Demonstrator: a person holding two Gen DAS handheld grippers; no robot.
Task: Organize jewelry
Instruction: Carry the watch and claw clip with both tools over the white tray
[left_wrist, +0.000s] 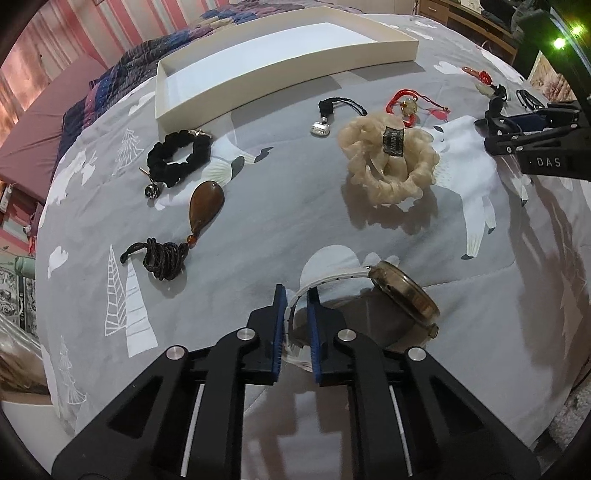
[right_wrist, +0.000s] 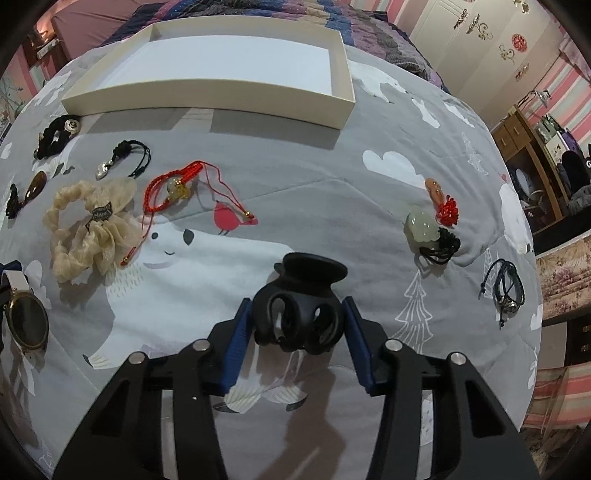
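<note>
- Pinching the white strap of the watch (left_wrist: 402, 295), the left gripper (left_wrist: 295, 325) has its jaws nearly closed, pads pressing the band from both sides; the gold-rimmed watch face hangs out to the right of the jaws, unsupported.
- Straddling the black hair claw (right_wrist: 299, 314), the right gripper (right_wrist: 295, 325) stands about half open; its blue pads sit just beside the claw's sides, and I cannot tell whether they press it yet.
- Ahead of both sets of jaws, well beyond the scattered pieces, lies the white tray (right_wrist: 207, 107), with nothing in it.
- Likely slip: the heavy watch face could swing and twist the thin strap out of the pads on lifting.
- The claw's rounded, glossy shell may squirt forward if squeezed off-centre.
- The soft quilt (right_wrist: 314, 177) gives way, so pressing down could snag fabric between the pads.
</note>
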